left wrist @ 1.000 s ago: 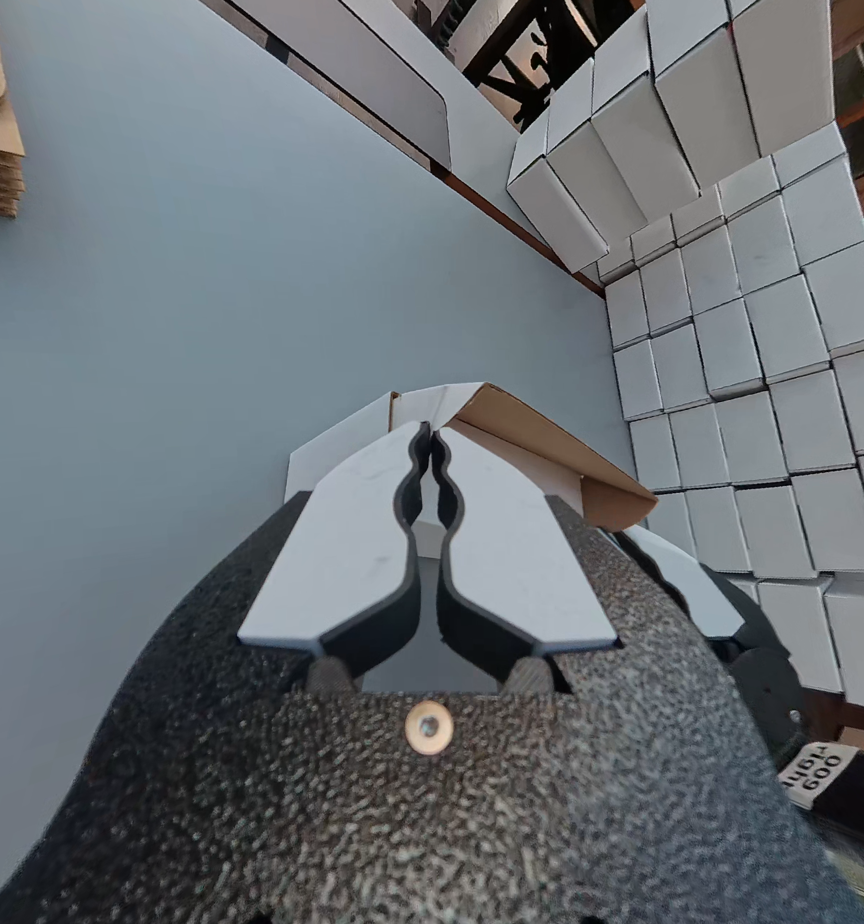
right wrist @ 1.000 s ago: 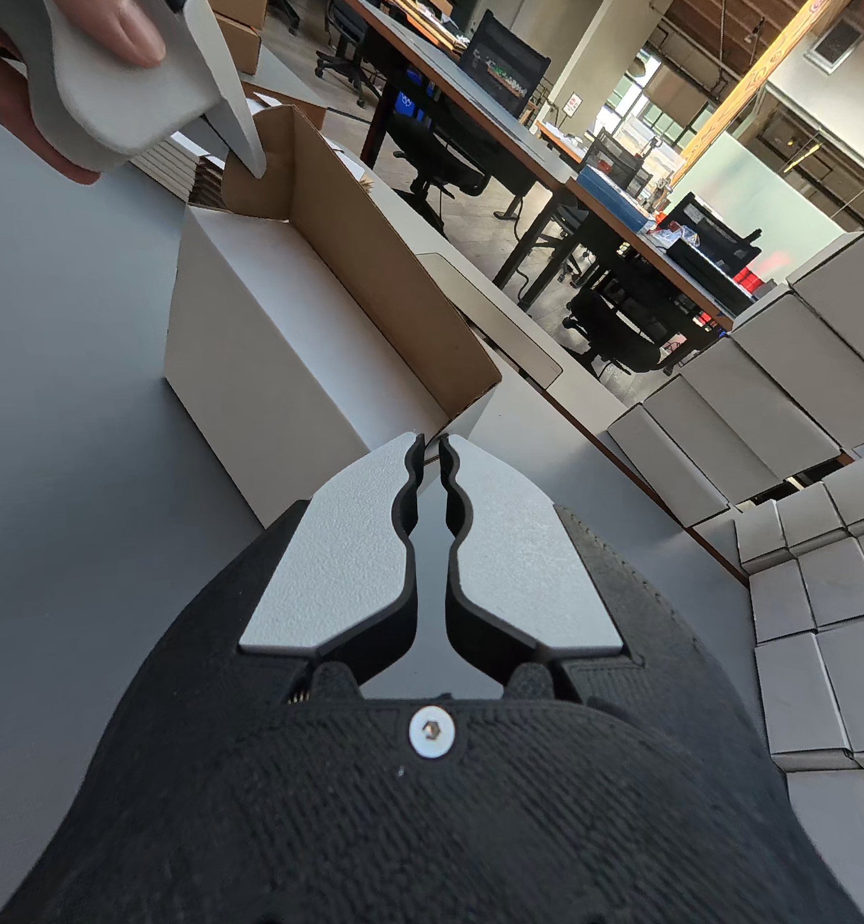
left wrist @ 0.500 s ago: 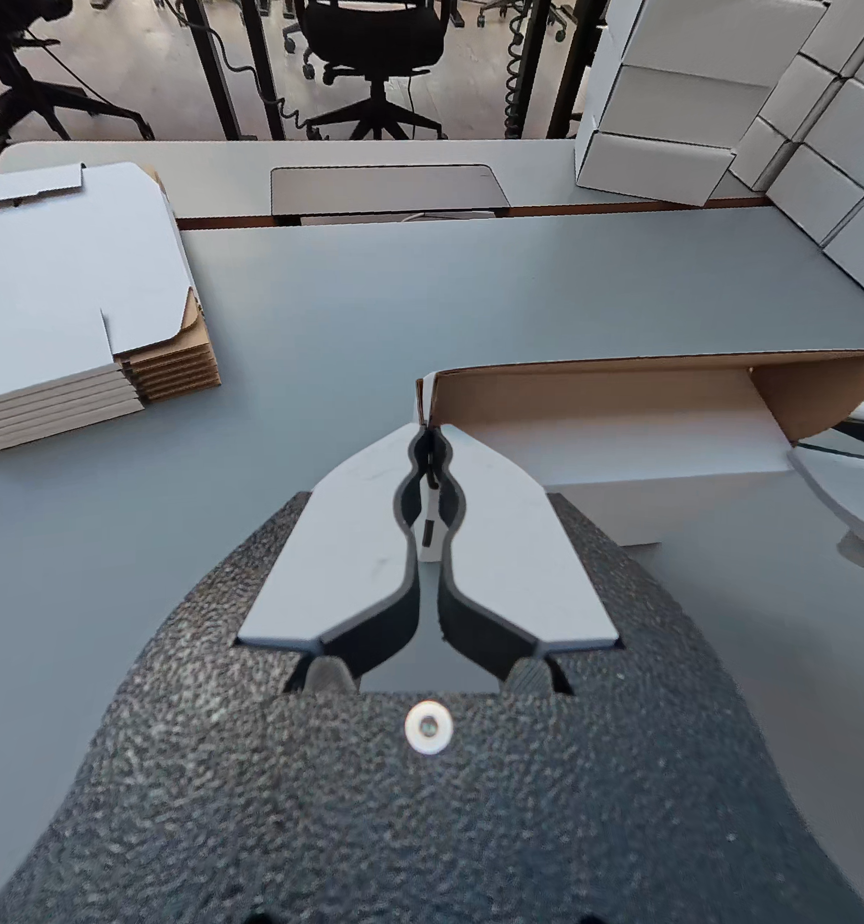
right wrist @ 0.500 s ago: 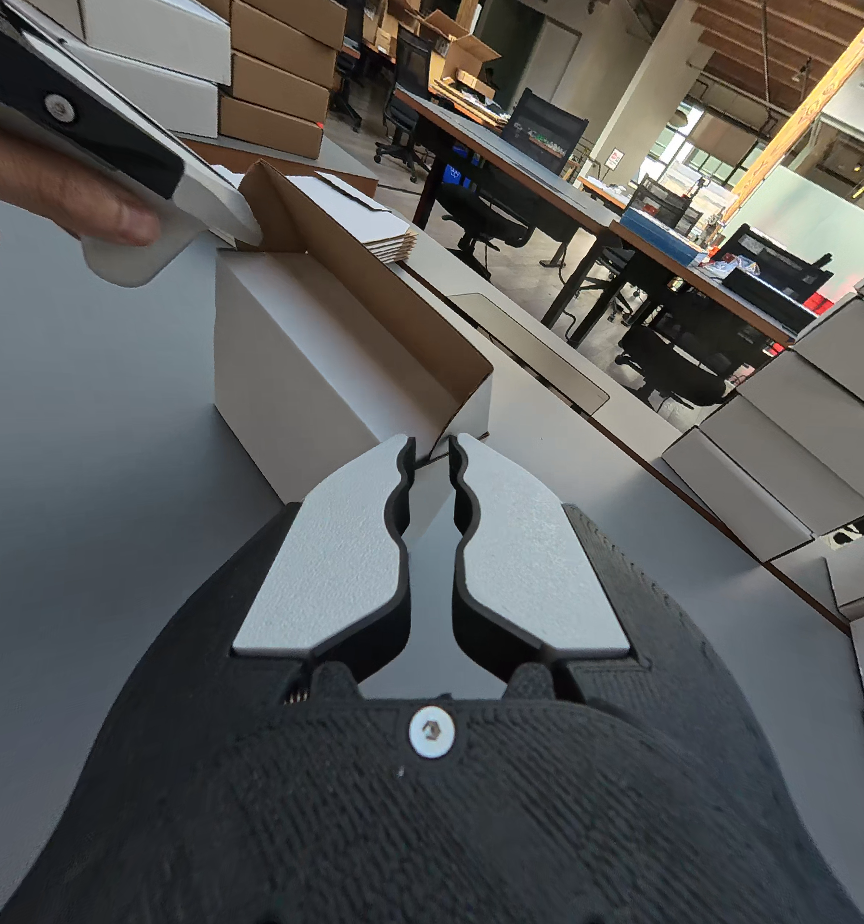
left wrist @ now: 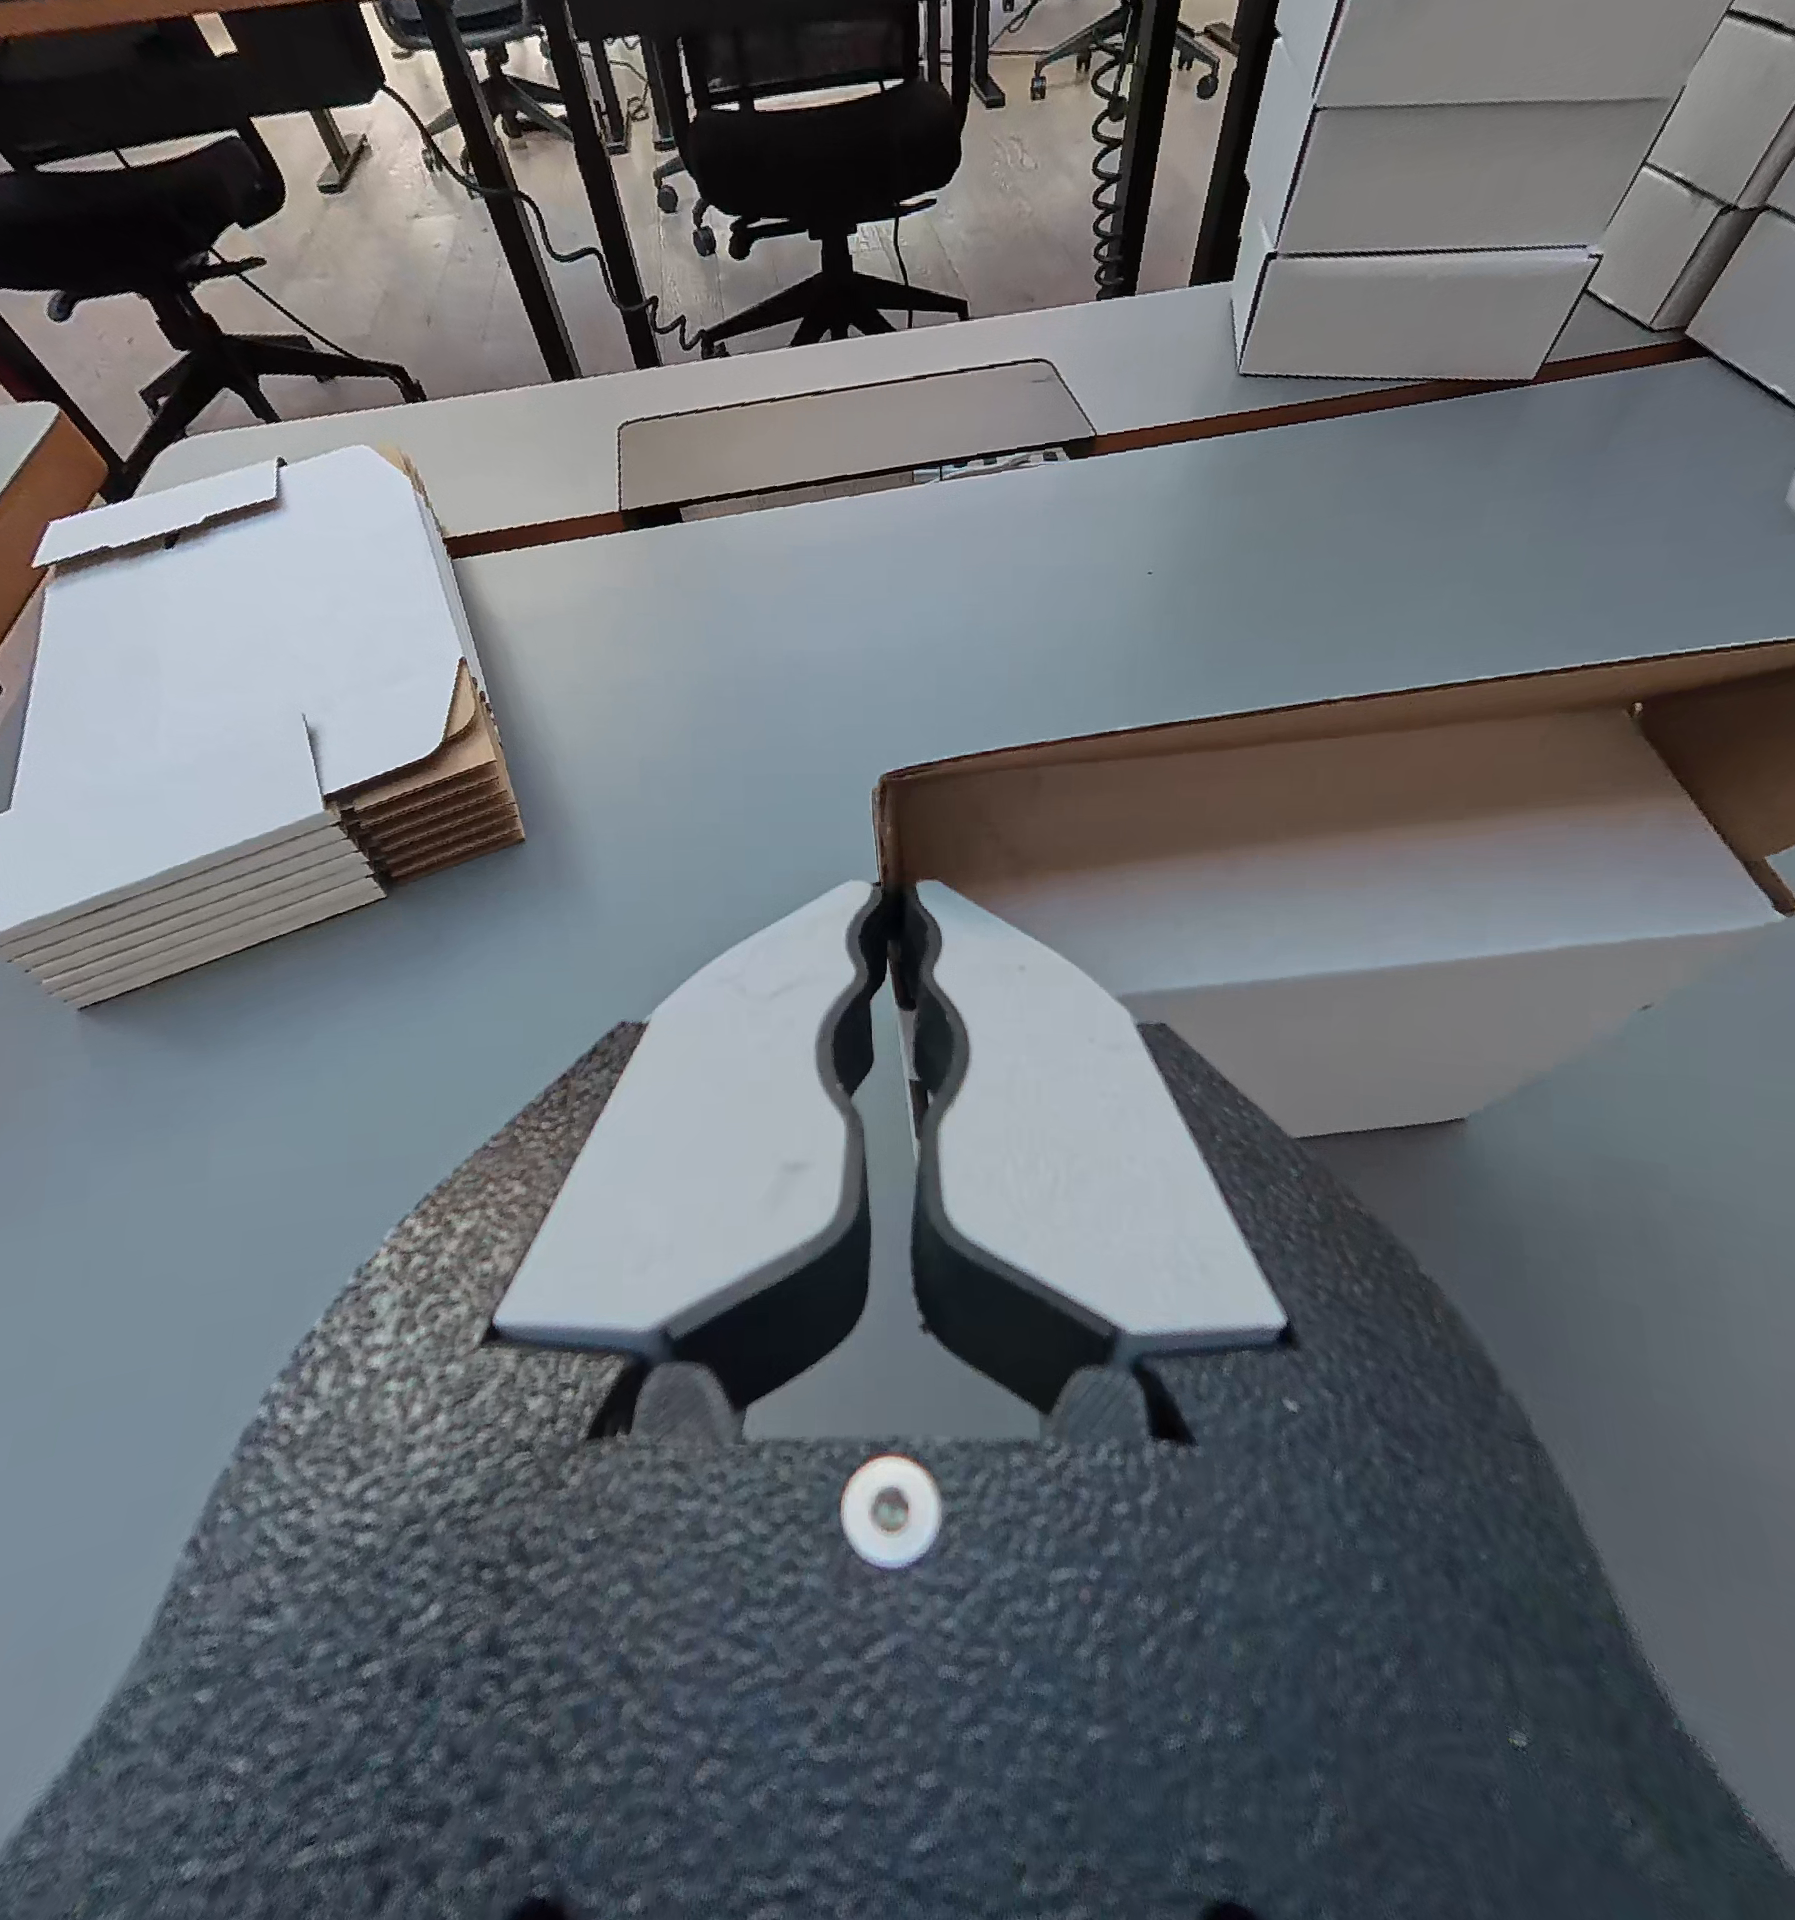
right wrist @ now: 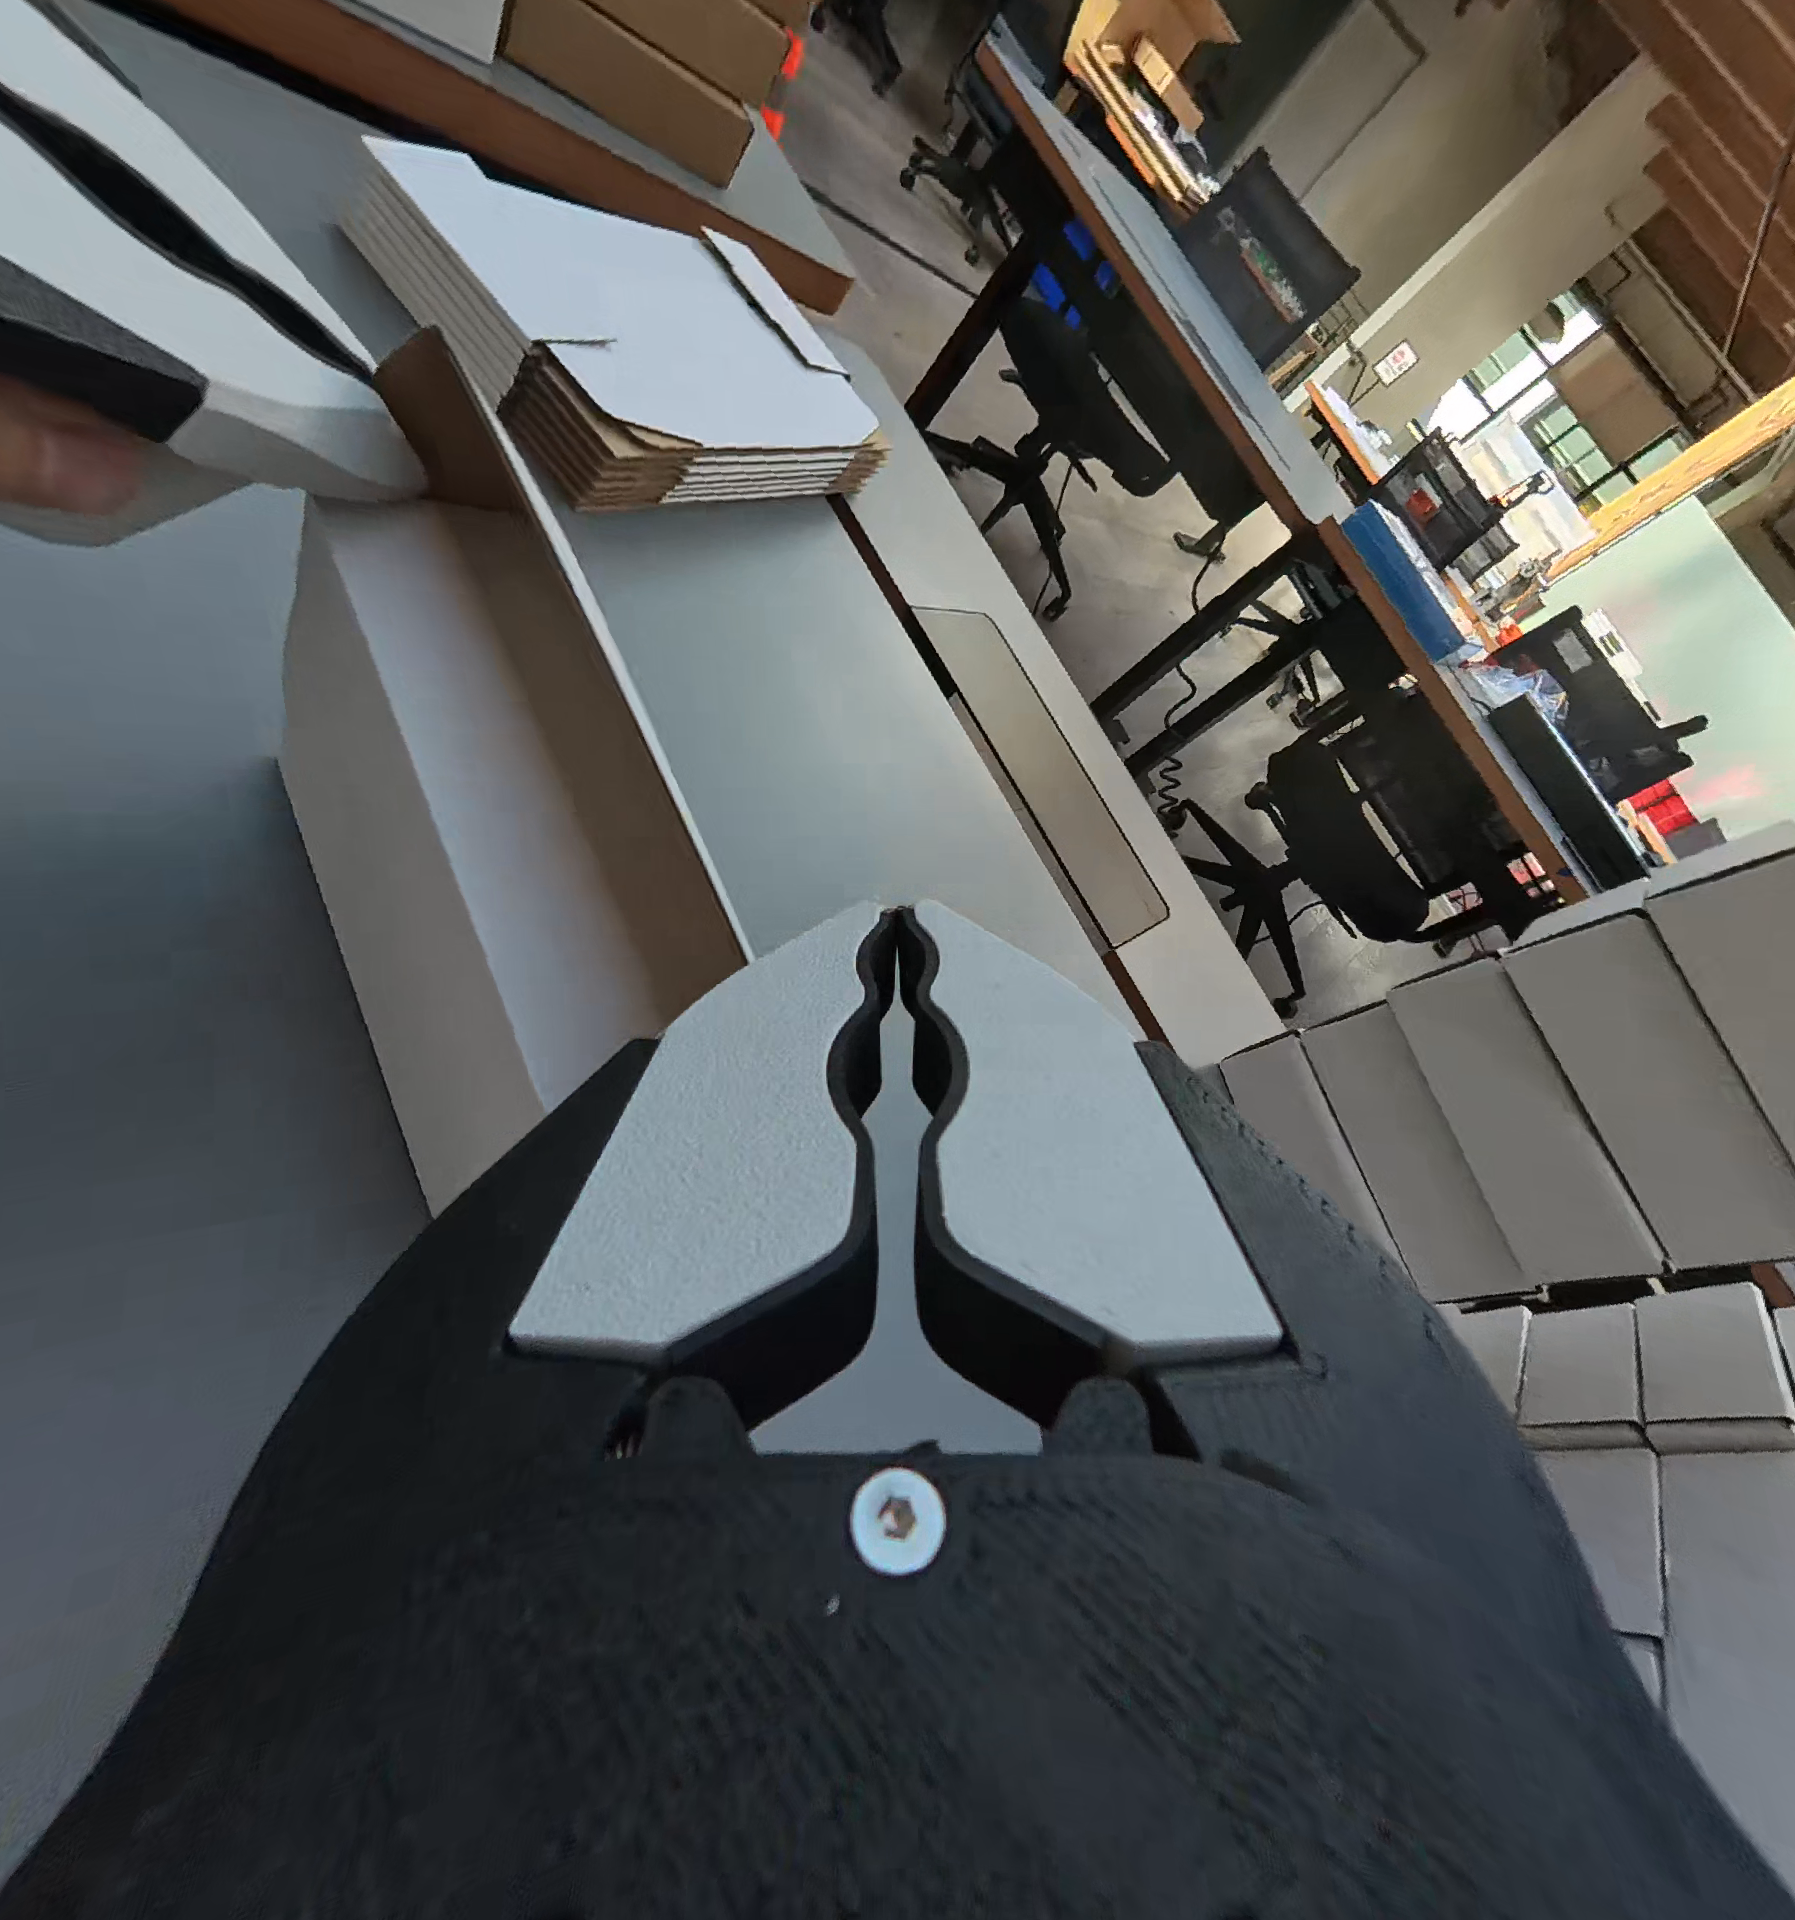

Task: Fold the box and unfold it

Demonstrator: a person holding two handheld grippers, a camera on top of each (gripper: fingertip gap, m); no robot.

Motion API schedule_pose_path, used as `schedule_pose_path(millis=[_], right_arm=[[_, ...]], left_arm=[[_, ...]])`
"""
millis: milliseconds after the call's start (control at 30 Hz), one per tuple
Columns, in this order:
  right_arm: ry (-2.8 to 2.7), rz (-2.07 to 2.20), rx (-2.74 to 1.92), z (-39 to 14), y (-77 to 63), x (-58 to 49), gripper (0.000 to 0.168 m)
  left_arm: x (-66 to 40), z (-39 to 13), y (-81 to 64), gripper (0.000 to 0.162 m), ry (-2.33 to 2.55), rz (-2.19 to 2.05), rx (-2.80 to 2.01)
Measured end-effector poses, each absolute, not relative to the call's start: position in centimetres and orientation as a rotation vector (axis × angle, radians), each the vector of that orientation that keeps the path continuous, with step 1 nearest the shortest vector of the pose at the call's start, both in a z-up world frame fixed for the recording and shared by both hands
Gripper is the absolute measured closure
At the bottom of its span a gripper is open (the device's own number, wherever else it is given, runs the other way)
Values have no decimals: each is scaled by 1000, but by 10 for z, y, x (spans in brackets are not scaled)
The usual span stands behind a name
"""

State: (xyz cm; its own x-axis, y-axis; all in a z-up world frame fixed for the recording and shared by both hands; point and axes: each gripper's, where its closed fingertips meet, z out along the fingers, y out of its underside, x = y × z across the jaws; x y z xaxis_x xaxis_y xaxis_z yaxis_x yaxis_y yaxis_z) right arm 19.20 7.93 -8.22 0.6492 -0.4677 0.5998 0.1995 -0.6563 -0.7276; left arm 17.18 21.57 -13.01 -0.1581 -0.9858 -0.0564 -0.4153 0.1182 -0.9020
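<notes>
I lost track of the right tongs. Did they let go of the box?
Yes. The right tongs were at the box flap; now they are shut on nothing, beside the box, toward the stacked white boxes.

The box (left wrist: 1392,935) runs off the right edge of the left wrist view, so its far end flap is cut. In the right wrist view, the right gripper (right wrist: 898,914) hides the box's near end, and the upper-left frame edge crops the left gripper (right wrist: 280,416).
</notes>
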Motion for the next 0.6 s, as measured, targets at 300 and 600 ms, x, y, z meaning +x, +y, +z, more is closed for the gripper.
schedule_pose_path(millis=[300, 600], right_arm=[[50, -1156, -2170, -104, 83, 179, 168], [-45, -1219, -2146, -104, 84, 180, 168]], left_arm=[[169, -131, 213, 159, 1766, -1072, -1200], [170, -52, 222, 160, 1808, -1157, -631]])
